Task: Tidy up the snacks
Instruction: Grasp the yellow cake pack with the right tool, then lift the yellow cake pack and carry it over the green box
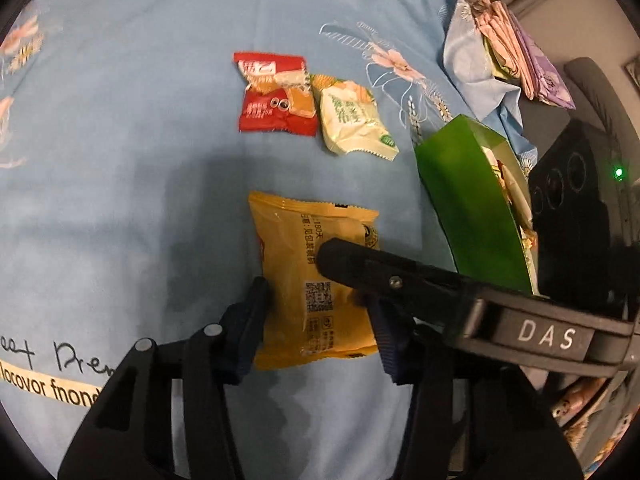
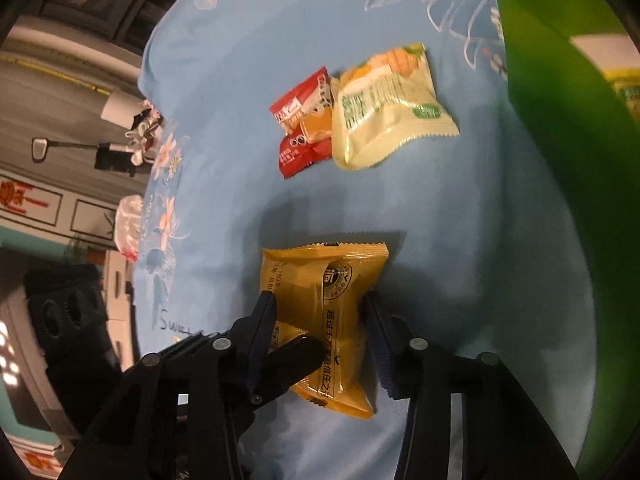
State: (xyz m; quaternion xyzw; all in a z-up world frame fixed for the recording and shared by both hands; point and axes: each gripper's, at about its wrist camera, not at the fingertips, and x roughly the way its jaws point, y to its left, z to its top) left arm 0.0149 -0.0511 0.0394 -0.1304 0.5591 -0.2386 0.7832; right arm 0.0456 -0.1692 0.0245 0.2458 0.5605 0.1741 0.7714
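Note:
A yellow snack packet (image 1: 296, 248) (image 2: 340, 280) lies on the light blue flowered sheet (image 1: 120, 160). My left gripper (image 1: 320, 324) is shut on its two side edges. My right gripper (image 2: 318, 320) also clamps it, pinching its middle narrow. One black finger (image 1: 360, 268) of the right gripper lies across the packet in the left wrist view. In the right wrist view a left finger (image 2: 296, 360) crosses it. Farther off lie a red packet (image 1: 276, 96) (image 2: 304, 128) and a pale green-white packet (image 1: 352, 120) (image 2: 384, 112), touching each other.
An open green box (image 1: 468, 200) (image 2: 568, 160) with snacks inside stands to the right of the packets. Folded cloths (image 1: 512, 48) are piled at the far right. The bed's edge (image 2: 148, 200) drops off at the left toward room furniture.

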